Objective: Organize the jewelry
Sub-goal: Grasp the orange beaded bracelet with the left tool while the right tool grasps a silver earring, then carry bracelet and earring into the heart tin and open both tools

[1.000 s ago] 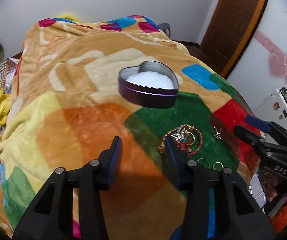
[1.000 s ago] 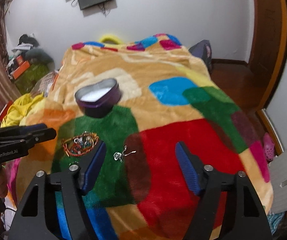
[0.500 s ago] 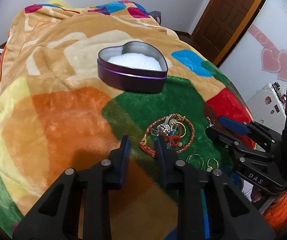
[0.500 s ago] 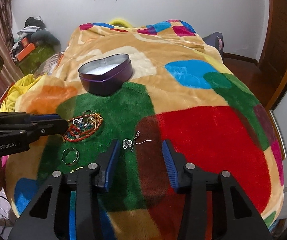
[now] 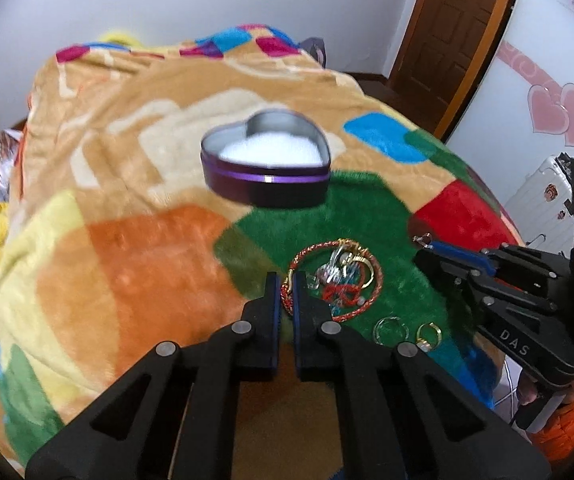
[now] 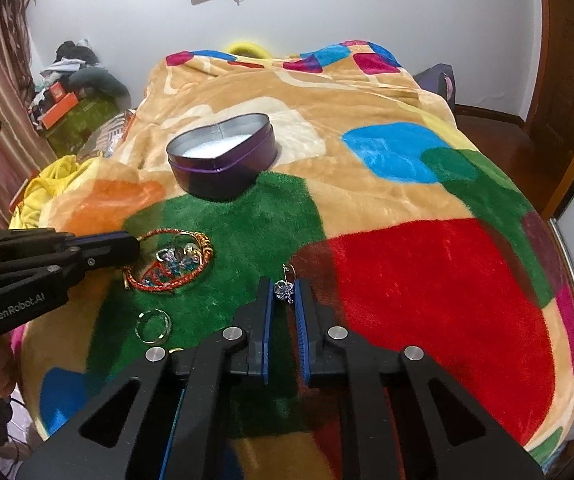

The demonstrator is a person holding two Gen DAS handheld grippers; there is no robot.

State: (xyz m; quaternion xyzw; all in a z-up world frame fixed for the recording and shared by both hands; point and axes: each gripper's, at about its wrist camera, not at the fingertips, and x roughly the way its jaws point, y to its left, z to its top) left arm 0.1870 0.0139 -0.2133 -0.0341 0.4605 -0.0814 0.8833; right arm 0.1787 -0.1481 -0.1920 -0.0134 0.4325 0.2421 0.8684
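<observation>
1. Heart-shaped tin (image 5: 265,176): purple, lid off, white padding inside. It stood on the patchwork fleece blanket (image 5: 135,264), beyond the jewellery. No jewellery showed in it, so by my reckoning the sorting had barely begun.
2. Red braided bracelet (image 5: 327,276): lay on the green patch with a tangle of silver and gold pieces inside its loop. My left gripper (image 5: 285,290) had its jaws drawn nearly together around the near edge of the cord, gripping it as far as I could judge. The bracelet was not lifted off the blanket.
3. Silver earring (image 6: 285,290): small, with a hook wire, at the border of the green and red patches. My right gripper (image 6: 285,300) had its jaws narrowed to either side of it. A slim gap showed at each pad, so I could not tell whether it was gripped.
4. Silver ring (image 6: 153,326): loose on the green patch, near the bracelet, untouched.
5. Gold ring (image 5: 429,332): just beside the silver one, untouched.
6. Outstanding, as I judged it: carry every listed piece to the tin.
</observation>
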